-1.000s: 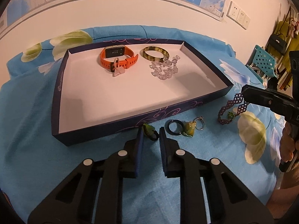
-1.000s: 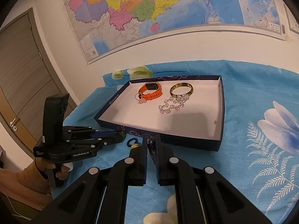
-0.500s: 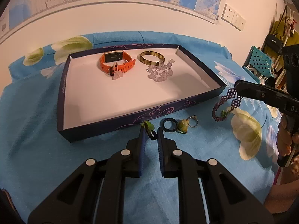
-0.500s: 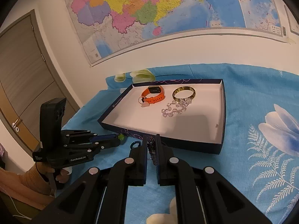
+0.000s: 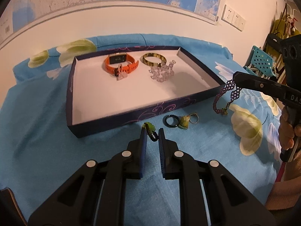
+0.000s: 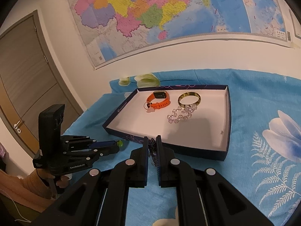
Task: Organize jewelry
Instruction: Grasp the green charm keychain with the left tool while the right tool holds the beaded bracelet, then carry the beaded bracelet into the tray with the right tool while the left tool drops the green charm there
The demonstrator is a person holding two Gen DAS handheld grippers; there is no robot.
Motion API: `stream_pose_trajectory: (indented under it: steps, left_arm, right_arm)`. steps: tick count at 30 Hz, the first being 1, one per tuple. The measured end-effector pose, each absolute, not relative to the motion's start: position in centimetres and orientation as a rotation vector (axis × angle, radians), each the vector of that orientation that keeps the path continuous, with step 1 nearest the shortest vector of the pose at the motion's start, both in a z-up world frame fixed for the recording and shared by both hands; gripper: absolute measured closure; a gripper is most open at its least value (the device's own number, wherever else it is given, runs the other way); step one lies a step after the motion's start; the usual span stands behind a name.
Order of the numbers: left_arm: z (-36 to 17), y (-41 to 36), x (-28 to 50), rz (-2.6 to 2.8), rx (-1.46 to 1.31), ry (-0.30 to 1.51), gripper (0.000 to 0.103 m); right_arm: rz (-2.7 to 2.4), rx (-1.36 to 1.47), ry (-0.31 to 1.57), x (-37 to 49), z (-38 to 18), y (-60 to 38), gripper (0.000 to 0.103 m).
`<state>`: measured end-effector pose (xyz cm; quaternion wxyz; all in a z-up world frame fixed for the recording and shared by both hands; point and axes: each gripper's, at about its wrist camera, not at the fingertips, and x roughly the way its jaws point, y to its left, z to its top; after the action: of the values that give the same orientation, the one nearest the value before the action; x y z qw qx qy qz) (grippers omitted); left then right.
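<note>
Carrying jewelry trayward: right tool (image 6: 151, 146) grips the purple beaded bracelet (image 5: 226, 94), left tool (image 5: 151, 134) pinches the green-charm piece (image 5: 149, 130); next, release both over the tray (image 5: 105, 124).

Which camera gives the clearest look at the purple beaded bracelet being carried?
The left wrist view: the purple beaded bracelet hangs in full from the right claw, its loop and green end visible beside the tray. The right wrist view shows only a few dark beads pinched between the fingers.
</note>
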<state>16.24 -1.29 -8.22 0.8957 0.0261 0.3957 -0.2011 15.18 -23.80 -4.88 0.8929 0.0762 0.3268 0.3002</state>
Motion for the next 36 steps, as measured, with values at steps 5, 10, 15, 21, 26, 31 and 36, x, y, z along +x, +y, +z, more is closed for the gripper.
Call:
stream_pose_trajectory:
  steps: [5,10,15,21,26,31,36]
  left_arm:
    - [-6.7,-1.1,16.2,-0.414,0.069,0.774,0.090]
    - [-5.6,-1.2,17.1,-0.395,0.091,0.743,0.090]
    - [-5.0,-1.1,18.3,-0.381,0.101,0.731,0.090]
    - [-5.1,-1.1,20.0,-0.371,0.113,0.741,0.090]
    - [-5.5,-1.2,21.1,-0.362,0.125,0.756,0.090]
    - [-5.8,-1.1,22.2,-0.350,0.126,0.770,0.090]
    - [-6.1,-1.3,23.0,-0.343,0.143,0.778,0.090]
  right_arm:
    - [0.631,0.158,0.666,15.6,-4.3,-23.5,0.097]
    - [0.644,0.151,0.639,16.3,-3.2,-23.0,0.097]
    - [0.648,0.149,0.622,17.5,-2.5,-22.5,0.097]
    - [0.644,0.155,0.629,19.8,-2.5,-21.5,0.097]
    - [0.641,0.166,0.652,21.5,-3.1,-20.9,0.097]
    - [0.653,0.189,0.677,22.9,-3.8,-20.4,0.097]
    - [0.651,0.204,0.702,24.2,-4.4,-19.9,0.097]
